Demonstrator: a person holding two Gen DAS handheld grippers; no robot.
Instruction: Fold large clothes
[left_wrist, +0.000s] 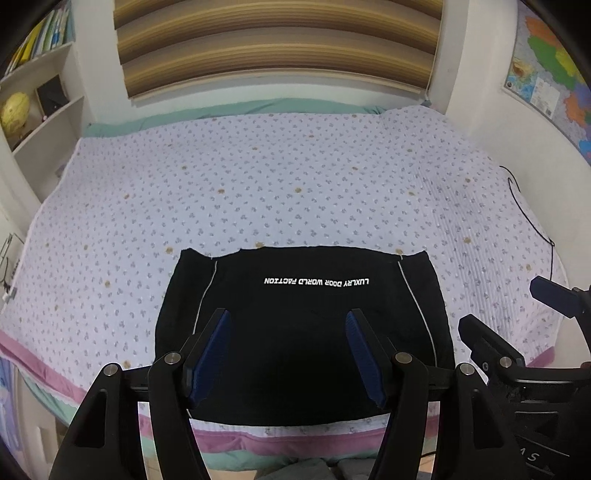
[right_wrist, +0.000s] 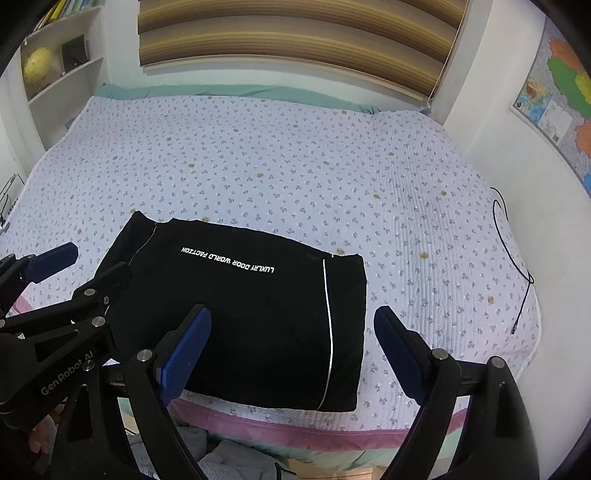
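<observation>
A black garment (left_wrist: 295, 299) with white piping and a line of white lettering lies folded into a rectangle at the near edge of the bed. My left gripper (left_wrist: 288, 321) hovers over its near half, blue pads wide apart and nothing between them. In the right wrist view the same garment (right_wrist: 240, 295) lies left of centre, and my right gripper (right_wrist: 291, 314) stands open above its right edge, one finger over the cloth and the other over the quilt. Each gripper shows in the other's view: the right gripper (left_wrist: 500, 304) at the right, the left gripper (right_wrist: 99, 258) at the left.
The bed carries a pale floral quilt (left_wrist: 277, 177) with a pink border (left_wrist: 288, 443) along the near edge. A black cable (right_wrist: 517, 266) trails over the quilt's right side. Shelves with a yellow globe (left_wrist: 14, 110) stand at the left; a map (left_wrist: 546, 74) hangs on the right wall.
</observation>
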